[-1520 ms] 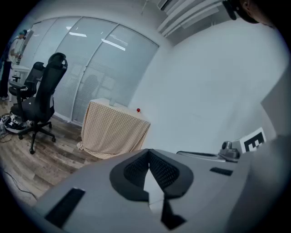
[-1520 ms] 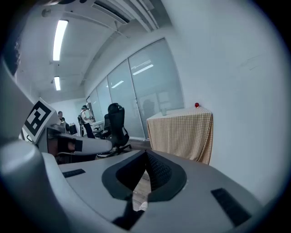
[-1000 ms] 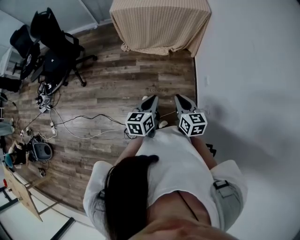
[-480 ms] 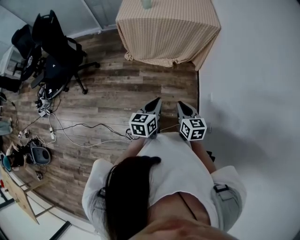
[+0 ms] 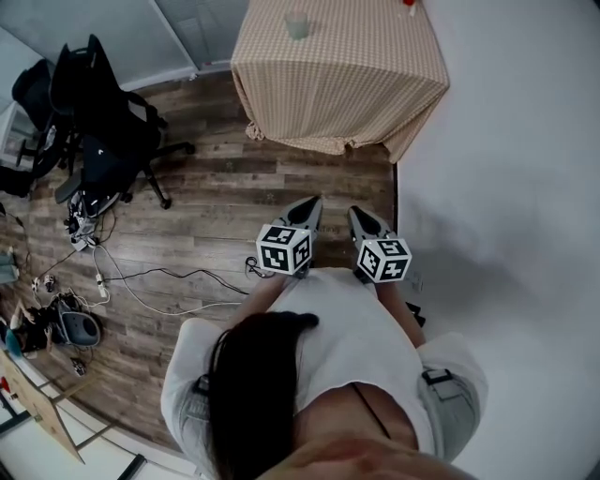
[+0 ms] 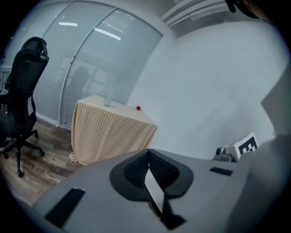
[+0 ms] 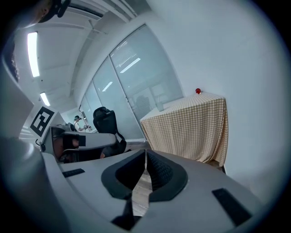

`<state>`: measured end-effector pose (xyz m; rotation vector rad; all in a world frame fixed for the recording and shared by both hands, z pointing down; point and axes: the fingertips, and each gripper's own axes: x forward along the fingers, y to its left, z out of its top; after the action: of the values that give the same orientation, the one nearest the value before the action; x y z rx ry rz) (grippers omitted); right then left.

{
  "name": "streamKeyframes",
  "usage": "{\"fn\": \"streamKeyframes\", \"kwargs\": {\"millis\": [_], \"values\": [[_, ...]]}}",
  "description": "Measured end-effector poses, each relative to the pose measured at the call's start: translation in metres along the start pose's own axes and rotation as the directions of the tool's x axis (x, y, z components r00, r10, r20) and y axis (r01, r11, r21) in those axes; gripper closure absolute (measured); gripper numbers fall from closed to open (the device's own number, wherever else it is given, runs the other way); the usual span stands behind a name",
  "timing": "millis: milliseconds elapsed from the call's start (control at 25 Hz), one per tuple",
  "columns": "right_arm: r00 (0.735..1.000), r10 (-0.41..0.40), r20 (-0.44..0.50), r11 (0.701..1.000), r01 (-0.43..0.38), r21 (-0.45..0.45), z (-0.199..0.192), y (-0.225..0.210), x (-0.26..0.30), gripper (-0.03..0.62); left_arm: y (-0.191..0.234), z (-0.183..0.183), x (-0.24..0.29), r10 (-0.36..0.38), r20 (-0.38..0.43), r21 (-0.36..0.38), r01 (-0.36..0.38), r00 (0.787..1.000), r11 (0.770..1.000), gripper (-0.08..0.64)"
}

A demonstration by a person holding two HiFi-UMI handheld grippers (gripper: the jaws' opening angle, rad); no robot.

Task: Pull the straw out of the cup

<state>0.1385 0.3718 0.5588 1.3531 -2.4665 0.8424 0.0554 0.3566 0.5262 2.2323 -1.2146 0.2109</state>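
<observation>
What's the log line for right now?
left gripper: shut, empty | right gripper: shut, empty | cup: on checkered table, far ahead | straw: too small to see

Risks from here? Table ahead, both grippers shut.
1. The left gripper and right gripper are shut and empty; arriving like that may tip the cup rather than grip the straw, which is too small to make out here.
2. The checked tablecloth hangs loose; snagging it could drag the cup.
</observation>
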Motion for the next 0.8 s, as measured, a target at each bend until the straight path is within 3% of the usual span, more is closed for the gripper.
{"fn": "streamKeyframes", "kwargs": {"millis": [200,400,560,800], "values": [[1.0,-0.003,0.0,1.0,0.003,-0.026,0.017,0.012,0.037,0.557,0.037,0.027,0.012,-0.014,0.014,-0.025,0.014,1.0,1.0,0.549],[0.996,-0.087,0.022,0.995,0.088,-0.045,0.034,0.004,0.059,0.556,0.059,0.046,0.028,-0.058,0.011,-0.014,0.058,0.998,0.998,0.549],[0.994,-0.105,0.02,0.994,0.105,0.003,0.038,-0.005,0.071,0.557,0.065,0.054,0.04,-0.078,-0.01,0.007,0.079,0.997,0.997,0.549],[0.996,-0.089,0.03,0.995,0.087,0.057,0.05,-0.007,0.092,0.557,0.094,0.064,0.045,-0.048,-0.011,-0.041,0.048,0.999,0.998,0.549]]}}
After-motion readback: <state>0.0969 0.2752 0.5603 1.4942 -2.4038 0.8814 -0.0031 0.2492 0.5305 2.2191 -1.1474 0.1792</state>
